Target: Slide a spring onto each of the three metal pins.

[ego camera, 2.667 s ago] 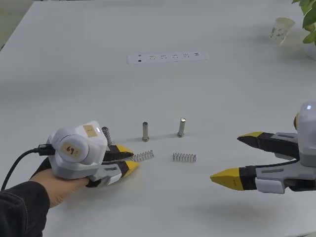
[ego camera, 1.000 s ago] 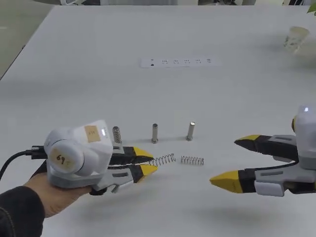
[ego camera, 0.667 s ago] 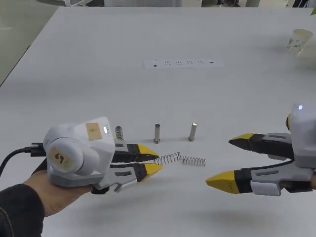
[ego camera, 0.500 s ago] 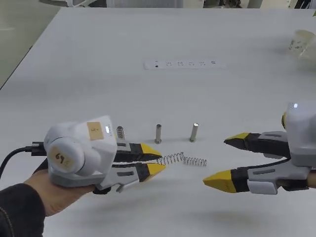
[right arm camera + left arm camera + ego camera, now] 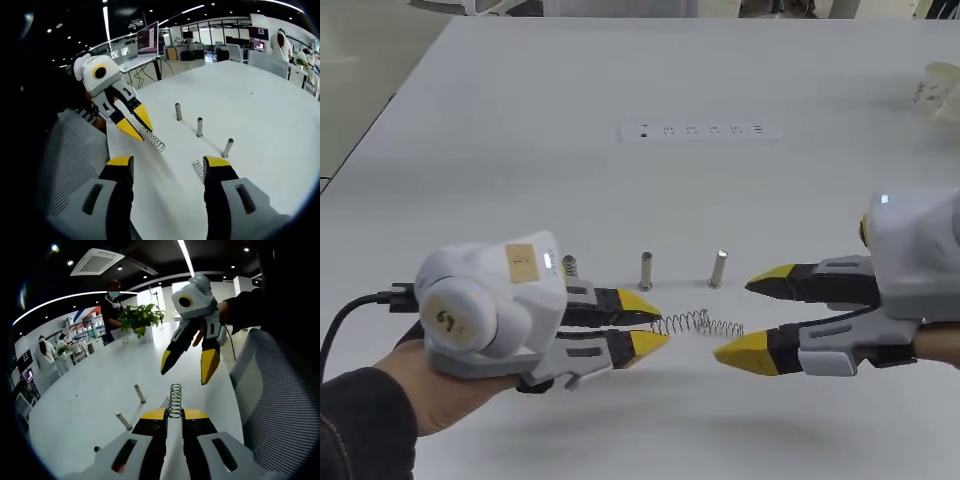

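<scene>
Springs first: the held spring (image 5: 682,322) is in yr left gripper (image 5: 658,326). Its fingers (image 5: 636,303) are pinched nearly together on one end coil. The rest sticks out free towards the right gripper (image 5: 734,318), clear of the surface (image 5: 740,200). The right fingers (image 5: 775,276) stand wide apart w/ nothing between them, tips just beside the spring's free end.

Handling, as I judge it:
- It's a thin wire coil, v. light and soft along its length, so gripped by one end it'll likely droop and wobble.
- Round wire on hard fingers prob. slips, & a hard squeeze may squirt it out or bend it.
- Take it gently across the outside near mid-length, leaving the bore open at the end that goes over a pin.
- The pins look stiff and upright, but I can't tell if they're fixed. Come down straight along the axis, as a sideways knock may tip one.

Count:
- Springs: 3. That's 1 fitted spring (image 5: 178,112) on the left pin (image 5: 569,266), 1 held, and 1 loose spring (image 5: 198,169) lying on the surface near the right pin (image 5: 719,268).
- Pins: 3. That's 1 loaded and 2 bare, the mid pin (image 5: 646,270) & the right pin.
</scene>
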`<state>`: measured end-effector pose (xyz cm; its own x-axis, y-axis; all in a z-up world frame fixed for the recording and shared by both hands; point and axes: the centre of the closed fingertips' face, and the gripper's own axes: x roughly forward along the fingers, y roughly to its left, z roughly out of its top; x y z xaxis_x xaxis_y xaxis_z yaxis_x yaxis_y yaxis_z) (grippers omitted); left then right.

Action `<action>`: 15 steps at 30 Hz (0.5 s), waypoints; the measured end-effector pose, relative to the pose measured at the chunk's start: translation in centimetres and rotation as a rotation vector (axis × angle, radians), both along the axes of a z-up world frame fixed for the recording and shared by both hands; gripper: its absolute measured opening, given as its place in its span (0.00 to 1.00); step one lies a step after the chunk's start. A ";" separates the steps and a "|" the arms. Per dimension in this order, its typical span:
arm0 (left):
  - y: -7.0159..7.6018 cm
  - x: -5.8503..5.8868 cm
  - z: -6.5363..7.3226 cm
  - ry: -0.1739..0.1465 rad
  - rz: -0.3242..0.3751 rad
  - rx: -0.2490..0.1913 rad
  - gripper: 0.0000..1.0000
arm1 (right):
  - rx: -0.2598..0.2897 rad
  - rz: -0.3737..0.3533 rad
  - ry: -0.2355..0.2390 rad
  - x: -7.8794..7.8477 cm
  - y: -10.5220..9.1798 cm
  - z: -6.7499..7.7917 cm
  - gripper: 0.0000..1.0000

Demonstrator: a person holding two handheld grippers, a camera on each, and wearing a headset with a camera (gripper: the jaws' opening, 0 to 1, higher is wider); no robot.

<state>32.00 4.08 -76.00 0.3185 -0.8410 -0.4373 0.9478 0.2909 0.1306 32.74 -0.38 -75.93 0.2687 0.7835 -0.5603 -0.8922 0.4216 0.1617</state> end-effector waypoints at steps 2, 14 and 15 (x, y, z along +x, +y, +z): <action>0.0 0.0 0.0 -0.001 0.001 0.001 0.07 | 0.002 0.013 0.001 0.0 0.3 0.0 0.54; -0.2 -0.2 0.1 -0.004 -0.011 -0.003 0.07 | -0.033 0.100 -0.013 -0.2 1.5 -0.9 0.39; -0.2 -0.3 0.1 -0.004 -0.013 -0.003 0.07 | -0.035 0.105 -0.011 -0.2 1.5 -1.0 0.39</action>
<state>31.73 3.84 -75.88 0.3092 -0.8463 -0.4338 0.9510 0.2787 0.1341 32.50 1.17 -76.94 0.1922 0.7879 -0.5851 -0.9334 0.3308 0.1388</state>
